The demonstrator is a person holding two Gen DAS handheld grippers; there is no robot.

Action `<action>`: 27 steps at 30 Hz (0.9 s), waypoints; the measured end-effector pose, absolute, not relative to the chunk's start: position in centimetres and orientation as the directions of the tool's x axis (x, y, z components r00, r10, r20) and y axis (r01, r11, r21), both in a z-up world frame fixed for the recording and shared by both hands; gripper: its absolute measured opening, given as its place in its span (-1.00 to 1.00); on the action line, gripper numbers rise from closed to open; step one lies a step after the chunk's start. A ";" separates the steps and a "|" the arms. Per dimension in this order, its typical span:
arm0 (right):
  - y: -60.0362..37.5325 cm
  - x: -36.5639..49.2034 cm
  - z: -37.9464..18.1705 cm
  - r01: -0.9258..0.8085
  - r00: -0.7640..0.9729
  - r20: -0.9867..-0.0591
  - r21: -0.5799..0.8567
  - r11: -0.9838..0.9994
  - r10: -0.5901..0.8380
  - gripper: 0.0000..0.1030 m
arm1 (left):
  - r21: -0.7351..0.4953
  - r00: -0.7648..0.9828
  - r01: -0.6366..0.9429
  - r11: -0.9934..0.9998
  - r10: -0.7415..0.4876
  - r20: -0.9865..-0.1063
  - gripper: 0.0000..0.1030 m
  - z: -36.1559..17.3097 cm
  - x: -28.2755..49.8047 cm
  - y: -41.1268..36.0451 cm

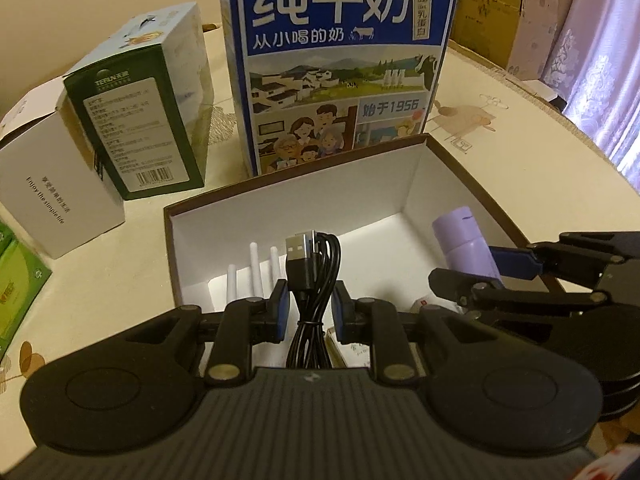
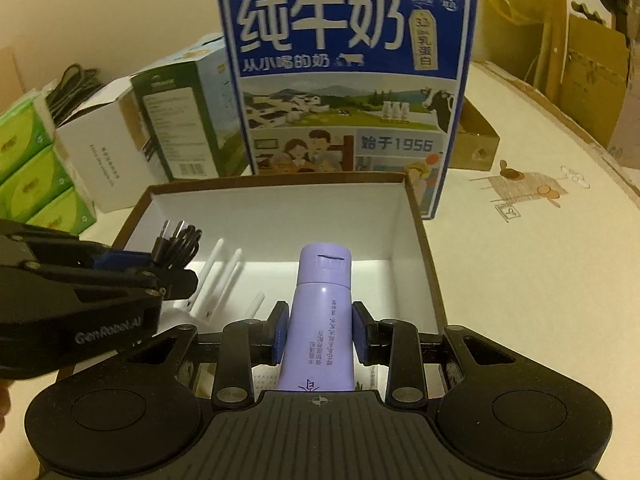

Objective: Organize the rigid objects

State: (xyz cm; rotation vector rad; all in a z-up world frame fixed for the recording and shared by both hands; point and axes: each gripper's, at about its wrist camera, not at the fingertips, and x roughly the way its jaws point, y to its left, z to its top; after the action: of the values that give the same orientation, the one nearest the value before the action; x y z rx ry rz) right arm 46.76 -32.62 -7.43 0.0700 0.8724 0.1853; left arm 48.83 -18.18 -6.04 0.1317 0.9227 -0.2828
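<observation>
Left wrist view: the left tool [image 1: 308,312] pinches a bundled black USB cable [image 1: 312,276] over the open white-lined box [image 1: 288,200]. Right wrist view: the right tool [image 2: 320,332] clamps the purple tube [image 2: 320,320], cap forward, above that box's interior on the surface [image 2: 520,280].

The blue milk carton [image 1: 340,64], upper centre of the frame, reads "纯牛奶", "从小喝的奶" and "始于1956". At left, the green box [image 1: 136,120] shows "TERUN"; the white box [image 1: 56,196] says "Enjoy the simple life". The left gripper [image 2: 132,268] bears "GenRobot.AI".
</observation>
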 end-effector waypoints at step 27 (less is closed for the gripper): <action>-32.1 47.6 -7.1 -0.112 0.693 -0.702 0.120 0.986 0.164 -0.41 | -0.017 0.599 0.290 0.957 -0.195 -0.777 -0.23 -5.7 48.5 -15.8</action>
State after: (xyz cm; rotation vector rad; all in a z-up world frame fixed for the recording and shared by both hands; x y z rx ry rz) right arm 47.64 -32.13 -7.05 0.0695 0.7901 0.1544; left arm 48.53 -15.77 -5.65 0.1150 0.8853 -0.2816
